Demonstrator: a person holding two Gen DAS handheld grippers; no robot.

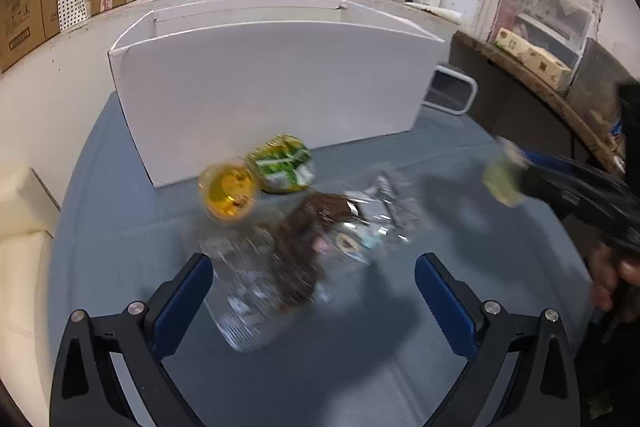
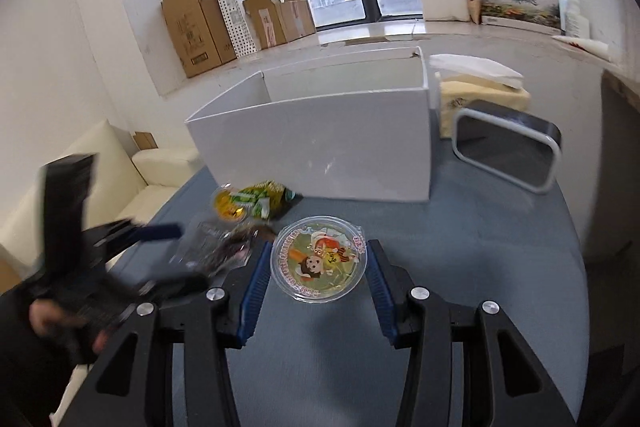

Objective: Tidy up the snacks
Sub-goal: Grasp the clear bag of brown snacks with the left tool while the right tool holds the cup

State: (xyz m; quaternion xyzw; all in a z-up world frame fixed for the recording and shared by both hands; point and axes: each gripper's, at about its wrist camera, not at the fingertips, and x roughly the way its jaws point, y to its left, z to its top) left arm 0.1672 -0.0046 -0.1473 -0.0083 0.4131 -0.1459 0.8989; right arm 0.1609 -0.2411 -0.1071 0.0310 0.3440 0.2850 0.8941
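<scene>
With my right tool [image 2: 318, 281] clamped across the round jelly cup [image 2: 319, 258], lifted clear of the desk [image 2: 500, 247], I'd carry it level over the white box [image 2: 320, 151] rim before releasing, while my left tool [image 1: 314, 291] hangs wide open, empty, above the clear packets [image 1: 280, 259].

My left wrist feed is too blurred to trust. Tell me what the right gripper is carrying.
Observer: A round jelly cup with a cartoon lid, pinched between the right gripper's fingers.
Operator: Now say what sits behind the metal tin.
Observer: A yellow tissue pack stands behind the tin, beside the white box.
</scene>
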